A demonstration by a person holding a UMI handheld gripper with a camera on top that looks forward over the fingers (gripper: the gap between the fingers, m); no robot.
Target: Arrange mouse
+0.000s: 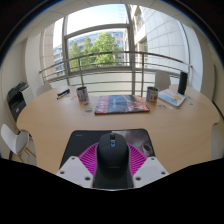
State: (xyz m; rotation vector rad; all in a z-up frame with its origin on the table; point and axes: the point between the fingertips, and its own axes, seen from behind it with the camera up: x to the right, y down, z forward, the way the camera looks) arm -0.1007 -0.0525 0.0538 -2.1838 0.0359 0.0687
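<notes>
A black computer mouse (112, 156) sits between my gripper's (112, 150) two fingers, its nose pointing away from me. The magenta pads (90, 157) press against both of its sides, so the gripper is shut on it. Under and just beyond the mouse lies a black mouse mat (136, 134) on a round wooden table (50, 125). Whether the mouse rests on the mat or hangs just above it cannot be told.
Beyond the mat lies a colourful flat book or magazine (121, 103). A cup (83, 96) stands to its left and another cup (152, 95) to its right. Papers or an open laptop (172, 98) lie at the far right. Chairs (12, 138) ring the table, with windows behind.
</notes>
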